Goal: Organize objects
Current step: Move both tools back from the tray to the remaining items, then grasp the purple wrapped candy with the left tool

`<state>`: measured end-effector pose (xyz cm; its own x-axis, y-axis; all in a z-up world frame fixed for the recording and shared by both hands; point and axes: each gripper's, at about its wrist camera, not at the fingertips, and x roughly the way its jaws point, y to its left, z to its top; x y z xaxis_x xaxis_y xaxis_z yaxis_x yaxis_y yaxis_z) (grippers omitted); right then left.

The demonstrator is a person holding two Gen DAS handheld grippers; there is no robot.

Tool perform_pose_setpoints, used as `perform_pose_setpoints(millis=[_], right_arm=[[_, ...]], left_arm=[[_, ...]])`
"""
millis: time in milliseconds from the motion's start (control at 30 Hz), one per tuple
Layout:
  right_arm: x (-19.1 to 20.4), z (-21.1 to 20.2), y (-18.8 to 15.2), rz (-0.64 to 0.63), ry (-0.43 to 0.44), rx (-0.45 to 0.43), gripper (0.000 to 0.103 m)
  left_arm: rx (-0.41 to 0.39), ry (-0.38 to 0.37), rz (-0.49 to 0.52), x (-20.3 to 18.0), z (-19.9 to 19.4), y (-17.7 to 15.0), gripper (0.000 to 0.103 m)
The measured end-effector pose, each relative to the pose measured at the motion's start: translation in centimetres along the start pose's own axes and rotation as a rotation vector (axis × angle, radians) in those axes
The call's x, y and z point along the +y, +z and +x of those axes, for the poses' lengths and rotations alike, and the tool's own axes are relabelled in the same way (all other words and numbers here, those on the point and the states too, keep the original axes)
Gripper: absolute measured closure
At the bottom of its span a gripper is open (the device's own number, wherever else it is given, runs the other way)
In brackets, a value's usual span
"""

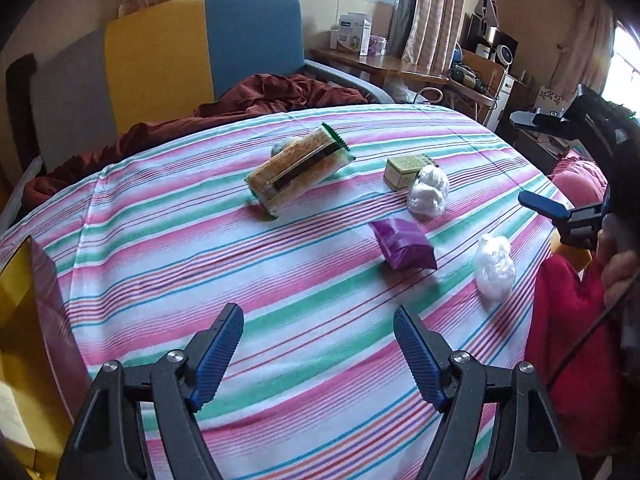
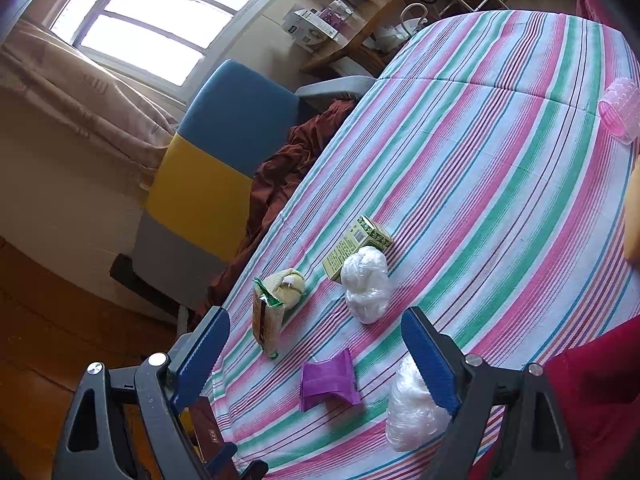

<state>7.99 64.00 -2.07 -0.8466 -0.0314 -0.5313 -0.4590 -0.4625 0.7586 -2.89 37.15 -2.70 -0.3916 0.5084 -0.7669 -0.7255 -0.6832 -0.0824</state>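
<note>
Right wrist view is led by the right gripper [image 2: 316, 356], whose jaws are spread wide with nothing held. Just under its right finger a clear crumpled plastic bundle [image 2: 412, 412] is seen, and between the fingertips the purple packet [image 2: 330, 380] lies flat on the striped tablecloth [image 2: 500, 160]. Farther along, the cracker pack [image 2: 266, 326] is found to the left, end-on to this tool, with a second plastic bundle [image 2: 368, 284] and a green carton [image 2: 356, 248] beyond.

From the left wrist, the left gripper [image 1: 319, 344] is likewise held wide and empty, well short of everything. The cracker pack's long axis is shown running diagonally, from near left to far right. The right gripper is judged nearer to the packet and bundle.
</note>
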Motion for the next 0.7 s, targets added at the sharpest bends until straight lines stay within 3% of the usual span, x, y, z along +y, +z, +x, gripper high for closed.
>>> perform_pose_setpoints(millis=[233,533,567,600,667,700], right_arm=[[0.0,0.0,0.0,0.003,0.019,-0.001,0.014],[0.2,0.2,-0.1,-0.009,0.038,0.012,0.014],[0.3,0.2,-0.1,-0.010,0.039,0.014,0.014],[0.3,0.2,-0.1,-0.012,0.038,0.014,0.014],[0.3,0.3,-0.1,-0.012,0.040,0.016,0.014],[0.3,0.3,-0.1,-0.012,0.040,0.019,0.014]], left_arm=[[0.021,-0.063,0.016,-2.9,3.8,3.3,0.023],[0.100,-0.059,0.034,-5.4,9.9,5.2,0.020],[0.111,-0.059,0.021,-5.3,10.6,5.3,0.023],[0.122,-0.062,0.005,-5.1,11.1,5.1,0.039],[0.069,-0.016,0.018,-4.8,10.7,4.6,0.061],[0.062,-0.035,0.016,-4.4,10.5,4.3,0.062]])
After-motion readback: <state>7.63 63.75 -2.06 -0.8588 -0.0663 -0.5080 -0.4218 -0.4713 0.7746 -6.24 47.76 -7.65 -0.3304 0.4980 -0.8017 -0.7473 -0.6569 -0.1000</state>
